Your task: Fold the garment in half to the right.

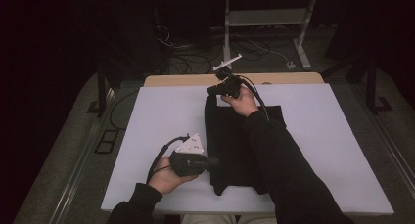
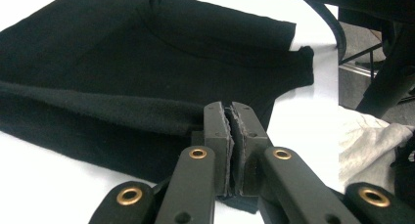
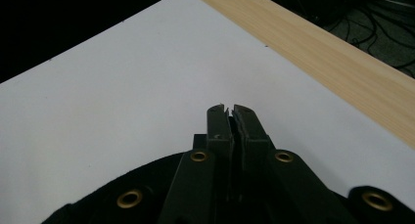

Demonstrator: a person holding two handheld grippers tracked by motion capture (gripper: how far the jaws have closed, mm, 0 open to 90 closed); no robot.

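Note:
A black garment (image 1: pixel 230 145) lies on the white board (image 1: pixel 161 111), with its left edge pulled up into a ridge between my two grippers. My left gripper (image 1: pixel 215 163) is at the near left corner, shut on the cloth. In the left gripper view the jaws (image 2: pixel 230 109) meet with black fabric pinched low between them, and the garment (image 2: pixel 122 53) spreads out beyond. At the far left corner my right gripper (image 1: pixel 210 91) is shut as well. In the right gripper view its jaws (image 3: pixel 227 110) are pressed together, with black cloth (image 3: pixel 142 182) bunched under them.
The board rests on a wooden table whose far edge (image 1: pixel 195 79) (image 3: pixel 318 53) shows past it. Bare white board lies left and right of the garment. Cables (image 1: pixel 191 53) and a white desk frame (image 1: pixel 264 18) stand on the floor behind. Grey cloth (image 2: pixel 367 145) shows beyond the board's edge.

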